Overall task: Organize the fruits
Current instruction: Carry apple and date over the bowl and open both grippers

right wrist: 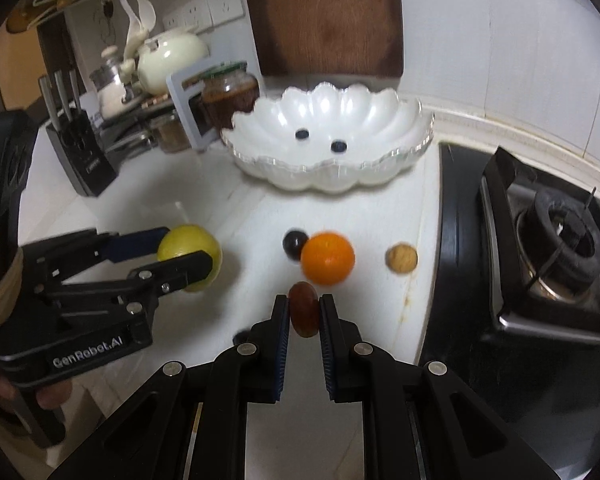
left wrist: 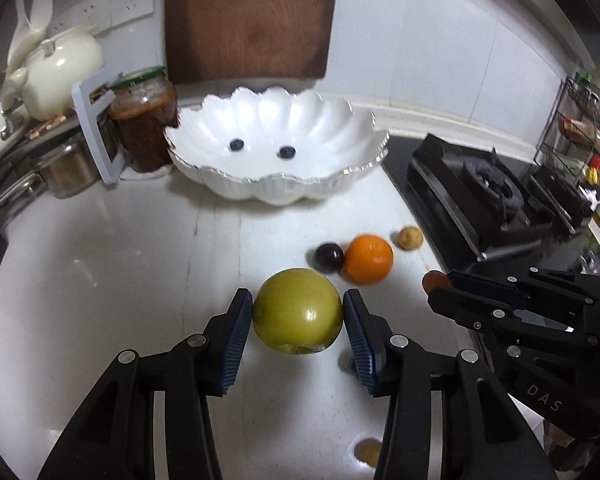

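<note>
Fruits: my left hand-held gripper (left wrist: 298,316) pinches a green fruit (left wrist: 298,312), hiding its sides; the right hand-held gripper (right wrist: 304,312) pinches a blurred reddish-brown fruit (right wrist: 304,308). White bowl (left wrist: 340,120) holds two blueberries (left wrist: 237,145).

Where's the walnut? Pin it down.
In both views the walnut sits on the counter, right of the orange and beside the stove edge, in front of the bowl.
</note>
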The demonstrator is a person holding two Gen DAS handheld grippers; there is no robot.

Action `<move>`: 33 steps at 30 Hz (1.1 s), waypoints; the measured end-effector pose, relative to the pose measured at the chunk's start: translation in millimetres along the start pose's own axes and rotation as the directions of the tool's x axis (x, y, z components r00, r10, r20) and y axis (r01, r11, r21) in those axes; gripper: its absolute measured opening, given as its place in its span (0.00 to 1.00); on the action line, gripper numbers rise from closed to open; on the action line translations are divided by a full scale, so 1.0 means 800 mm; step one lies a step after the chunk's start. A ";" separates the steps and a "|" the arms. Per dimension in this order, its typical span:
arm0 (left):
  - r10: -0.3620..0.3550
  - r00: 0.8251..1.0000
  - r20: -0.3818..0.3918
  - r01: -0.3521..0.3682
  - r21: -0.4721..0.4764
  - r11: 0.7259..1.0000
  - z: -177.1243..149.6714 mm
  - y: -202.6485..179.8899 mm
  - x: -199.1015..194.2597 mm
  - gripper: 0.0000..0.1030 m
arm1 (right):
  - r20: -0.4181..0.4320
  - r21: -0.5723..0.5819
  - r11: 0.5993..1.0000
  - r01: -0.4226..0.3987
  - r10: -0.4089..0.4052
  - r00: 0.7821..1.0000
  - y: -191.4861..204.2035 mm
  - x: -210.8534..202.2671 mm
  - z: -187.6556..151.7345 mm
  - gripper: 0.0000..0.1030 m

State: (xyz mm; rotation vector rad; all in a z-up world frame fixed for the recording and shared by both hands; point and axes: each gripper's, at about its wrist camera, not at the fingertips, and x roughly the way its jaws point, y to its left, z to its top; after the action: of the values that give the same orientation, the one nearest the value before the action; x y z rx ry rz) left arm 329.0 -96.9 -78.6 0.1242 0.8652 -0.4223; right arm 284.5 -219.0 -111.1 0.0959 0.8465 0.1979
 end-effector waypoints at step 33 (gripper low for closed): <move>0.055 0.978 0.202 -0.037 -0.093 0.995 0.134 0.036 0.018 0.40 | 0.238 -0.004 1.000 0.012 -0.011 0.971 -0.031 0.026 0.147 0.16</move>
State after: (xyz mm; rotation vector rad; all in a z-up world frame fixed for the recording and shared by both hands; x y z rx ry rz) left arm 425.0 -104.6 -21.8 0.0184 0.6757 -0.3460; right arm 389.7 -239.1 -52.8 0.1078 0.6073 0.1739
